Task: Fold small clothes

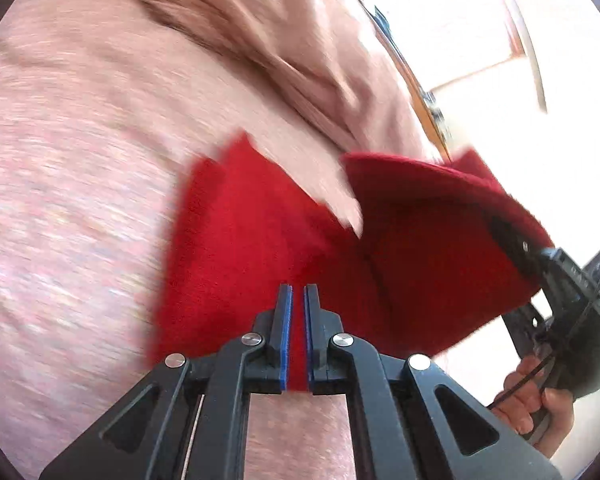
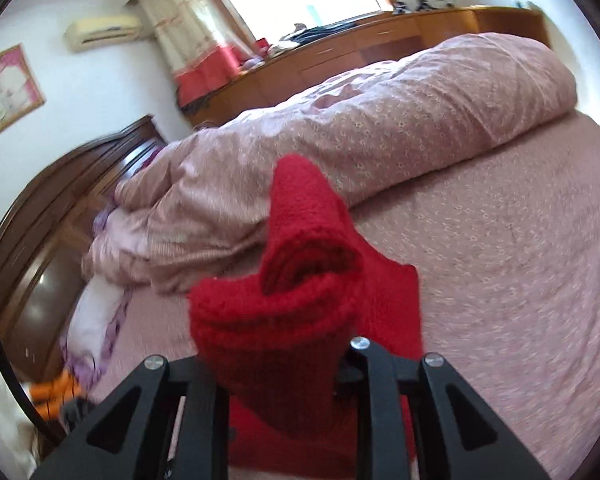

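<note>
A small red knitted garment (image 1: 260, 240) hangs above the pink bedsheet (image 1: 60, 200), stretched between both grippers. My left gripper (image 1: 297, 292) is shut on its near edge, blue pads pinching the red fabric. In the left wrist view the right gripper (image 1: 528, 248) holds the garment's far right edge, with the person's hand below it. In the right wrist view the red garment (image 2: 300, 280) bunches in thick folds over my right gripper (image 2: 300, 360), whose fingertips are hidden under the fabric; it is shut on the garment.
A rolled pink quilt (image 2: 380, 120) lies across the back of the bed. A dark wooden headboard (image 2: 60, 208) stands at left, a wooden cabinet (image 2: 380, 40) under the window behind. Pink bedsheet (image 2: 500, 280) spreads to the right.
</note>
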`<state>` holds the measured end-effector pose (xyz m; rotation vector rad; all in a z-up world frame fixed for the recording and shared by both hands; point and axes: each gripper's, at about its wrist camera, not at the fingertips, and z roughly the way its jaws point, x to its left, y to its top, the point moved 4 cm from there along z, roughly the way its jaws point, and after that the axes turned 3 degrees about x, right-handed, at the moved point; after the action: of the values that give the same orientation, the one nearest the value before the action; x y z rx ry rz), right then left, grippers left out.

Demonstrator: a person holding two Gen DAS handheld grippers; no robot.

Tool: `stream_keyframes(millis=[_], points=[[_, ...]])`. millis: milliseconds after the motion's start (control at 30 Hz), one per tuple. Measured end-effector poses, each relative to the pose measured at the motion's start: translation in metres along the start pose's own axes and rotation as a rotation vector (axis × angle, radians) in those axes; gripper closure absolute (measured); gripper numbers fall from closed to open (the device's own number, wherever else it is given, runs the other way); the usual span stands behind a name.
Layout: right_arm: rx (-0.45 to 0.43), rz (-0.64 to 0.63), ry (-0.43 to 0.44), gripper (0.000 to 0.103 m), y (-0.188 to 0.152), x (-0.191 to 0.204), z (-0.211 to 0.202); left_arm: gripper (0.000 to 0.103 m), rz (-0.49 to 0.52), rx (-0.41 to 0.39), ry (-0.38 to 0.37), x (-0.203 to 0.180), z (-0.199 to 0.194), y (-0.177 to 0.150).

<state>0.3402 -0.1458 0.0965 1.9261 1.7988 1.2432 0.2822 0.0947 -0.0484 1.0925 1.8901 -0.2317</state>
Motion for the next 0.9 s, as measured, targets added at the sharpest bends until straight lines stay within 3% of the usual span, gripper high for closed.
stream_keyframes(millis=[100,167,267,300,400,533,667,733,800,900], points=[[-0.009,-0.03,-0.031,0.081,-0.014,0.027,0.021,0.103,-0.132,0.006,-0.053,0.024,-0.008,0.007],[0.049,-0.156,-0.091,0.08,-0.04,0.046,0.044,0.103,-0.151,0.015,-0.088,0.025,-0.01,0.007],[0.265,-0.446,-0.205,0.08,-0.112,0.068,0.095,0.103,-0.096,0.009,-0.016,0.018,-0.012,0.006],[0.293,-0.512,-0.229,0.079,-0.131,0.071,0.104,0.103,-0.077,0.009,0.019,0.018,-0.012,0.007],[0.199,-0.713,-0.317,0.078,-0.165,0.083,0.106,0.103,-0.065,0.026,0.086,0.019,-0.004,0.006],[0.183,-0.612,-0.25,0.078,-0.15,0.08,0.098,0.103,-0.102,0.039,0.079,0.033,-0.008,0.011],[0.043,-0.495,-0.1,0.078,-0.123,0.084,0.071,0.103,-0.106,0.051,0.084,0.041,-0.019,0.006],[0.018,-0.471,-0.069,0.078,-0.12,0.084,0.071,0.103,-0.105,0.055,0.084,0.04,-0.02,0.006],[0.084,-0.495,-0.06,0.078,-0.132,0.086,0.088,0.103,-0.101,0.06,0.087,0.039,-0.02,0.004],[0.183,-0.616,-0.135,0.075,-0.161,0.09,0.115,0.103,-0.11,0.06,0.128,0.042,-0.011,0.007]])
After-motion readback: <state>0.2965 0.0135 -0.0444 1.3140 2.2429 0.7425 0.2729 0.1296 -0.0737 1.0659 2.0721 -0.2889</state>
